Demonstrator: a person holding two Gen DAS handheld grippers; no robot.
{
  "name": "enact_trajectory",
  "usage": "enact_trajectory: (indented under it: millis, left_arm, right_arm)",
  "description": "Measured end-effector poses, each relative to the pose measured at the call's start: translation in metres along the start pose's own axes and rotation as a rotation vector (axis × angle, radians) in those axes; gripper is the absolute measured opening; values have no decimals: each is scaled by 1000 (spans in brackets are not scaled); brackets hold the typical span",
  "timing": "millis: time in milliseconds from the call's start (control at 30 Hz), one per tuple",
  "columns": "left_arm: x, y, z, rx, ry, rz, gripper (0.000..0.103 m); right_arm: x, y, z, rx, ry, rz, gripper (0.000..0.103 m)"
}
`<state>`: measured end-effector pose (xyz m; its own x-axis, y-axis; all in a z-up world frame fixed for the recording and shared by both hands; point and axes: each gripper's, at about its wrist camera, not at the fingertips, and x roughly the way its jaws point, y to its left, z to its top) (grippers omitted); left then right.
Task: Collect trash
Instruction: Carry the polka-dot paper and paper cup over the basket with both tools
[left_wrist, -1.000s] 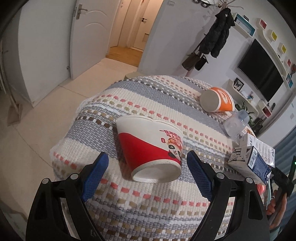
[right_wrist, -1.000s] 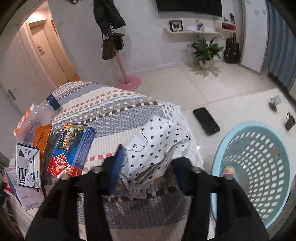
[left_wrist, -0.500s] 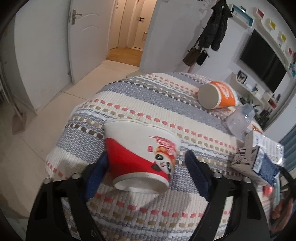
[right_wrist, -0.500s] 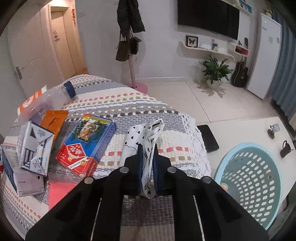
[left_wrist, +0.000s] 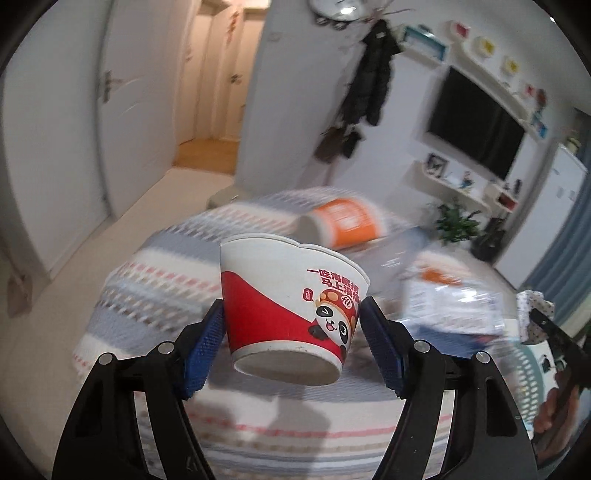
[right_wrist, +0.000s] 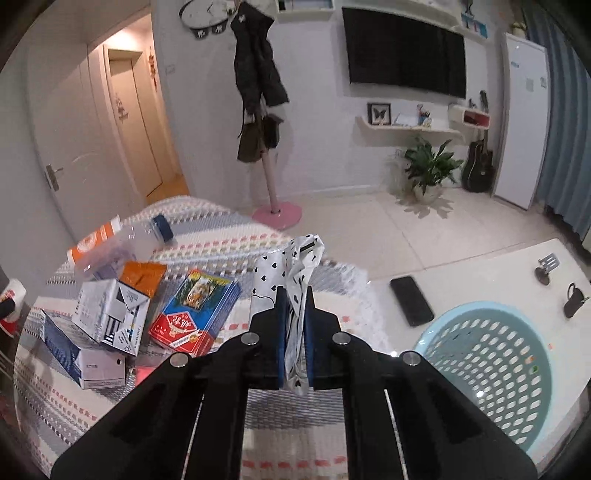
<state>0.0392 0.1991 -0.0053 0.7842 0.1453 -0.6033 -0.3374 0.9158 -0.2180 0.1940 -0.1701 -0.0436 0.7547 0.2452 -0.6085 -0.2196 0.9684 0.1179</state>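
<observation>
Left wrist view is blurring most of what lies behind: the striped cloth over the worktop (left_wrist: 155, 295), an orange cup (left_wrist: 343, 221) lying on its side, and some cartons at right too smeared to read; the left gripper (left_wrist: 293, 339) is angling downward, its jaws closing, blue pads touching both sides of the red-and-white noodle cup (left_wrist: 291, 306), which is hanging clear above the cloth.

Right wrist view is sharper; the right gripper (right_wrist: 294, 325) is pinching a crumpled white heart-print wrapper (right_wrist: 295, 266) tightly, held above the worktop's edge; the pale blue basket (right_wrist: 491, 369) is standing on the floor at right, partly cut off.
</observation>
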Motion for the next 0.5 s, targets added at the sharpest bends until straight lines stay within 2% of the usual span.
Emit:
enact_trajectory:
  millis: [267,500]
  left_arm:
    - [0,-111,17,151,-20,-201,71]
    - [16,-216,-4,283,31,-363,71]
  right_arm:
    - [-44,-37,5,31,-77,-42,7]
    - [-61,-81,-6,88,-89,-111,7]
